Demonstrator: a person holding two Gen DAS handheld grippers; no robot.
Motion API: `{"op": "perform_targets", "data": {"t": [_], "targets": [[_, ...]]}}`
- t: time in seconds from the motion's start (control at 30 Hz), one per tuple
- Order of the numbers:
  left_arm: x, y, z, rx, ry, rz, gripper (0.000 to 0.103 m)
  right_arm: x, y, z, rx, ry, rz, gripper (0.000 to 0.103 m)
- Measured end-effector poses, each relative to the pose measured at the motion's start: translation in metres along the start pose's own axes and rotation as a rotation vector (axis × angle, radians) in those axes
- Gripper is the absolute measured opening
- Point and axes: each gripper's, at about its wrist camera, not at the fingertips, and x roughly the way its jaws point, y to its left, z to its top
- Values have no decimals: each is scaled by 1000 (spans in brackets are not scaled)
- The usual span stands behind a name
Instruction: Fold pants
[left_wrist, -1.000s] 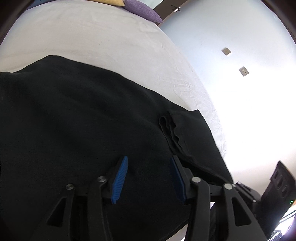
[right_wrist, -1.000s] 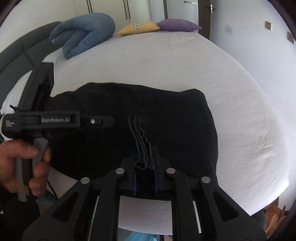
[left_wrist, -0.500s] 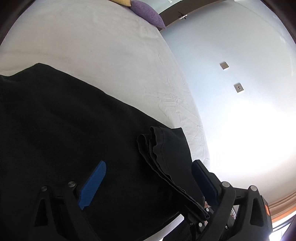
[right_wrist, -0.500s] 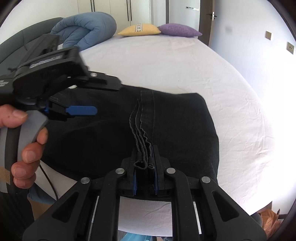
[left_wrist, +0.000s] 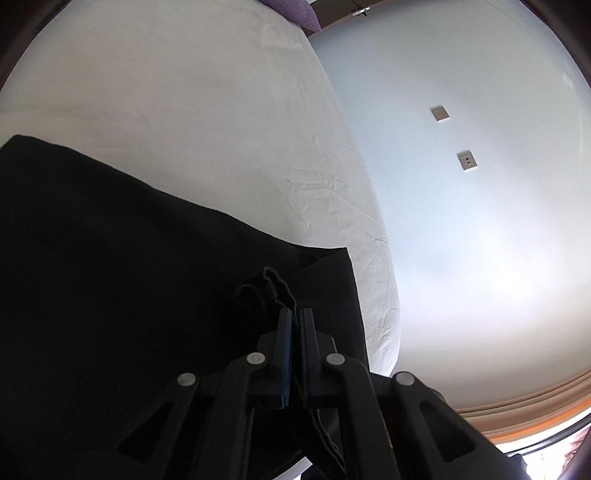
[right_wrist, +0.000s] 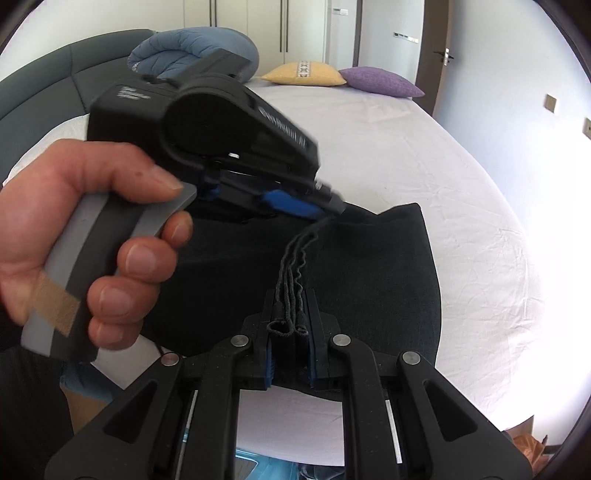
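The black pants (right_wrist: 369, 266) lie spread on the white bed (right_wrist: 424, 147), their stacked hem edges running as a ridge between the two tools. The right hand-held gripper (right_wrist: 290, 325) is clamped on the near end of that ridge, layers bunched between its blue pads. Just ahead of it, the left hand-held gripper (right_wrist: 317, 214) is pinched closed on the far end; the left wrist view shows its fingers (left_wrist: 284, 332) together on the fabric edge. The left hand (right_wrist: 85, 229) grips its grey handle. Beyond lie a yellow pillow (right_wrist: 303, 73), a purple pillow (right_wrist: 380, 82) and a blue cushion (right_wrist: 192, 51).
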Motion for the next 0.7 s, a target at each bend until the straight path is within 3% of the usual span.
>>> {"op": "perform_targets", "data": {"t": [0.23, 0.4, 0.43, 0.47, 0.5, 0.53, 0.6, 0.7], "targets": [[-39, 27, 15, -15, -54, 48, 2, -6, 38, 4, -56, -14, 43, 12], [-61, 47, 11, -38, -87, 113, 2, -12, 37, 1, -74, -12, 55, 12], [-65, 52, 9, -56, -100, 141, 10, -11, 37, 0, -73, -8, 53, 12], [-69, 58, 8, -81, -108, 149, 43, -13, 32, 1, -68, -3, 52, 12], [-74, 62, 6, -104, -121, 152, 65, -13, 30, -1, -58, 4, 52, 12], [-83, 66, 2, -126, -156, 154, 100, -4, 28, 13, -54, 8, 52, 12], [-96, 69, -7, -131, -191, 149, 103, -7, 28, 10, -58, 7, 47, 12], [-82, 60, -13, -119, -111, 99, 103, -2, 38, 20, -69, 0, 43, 12]]}}
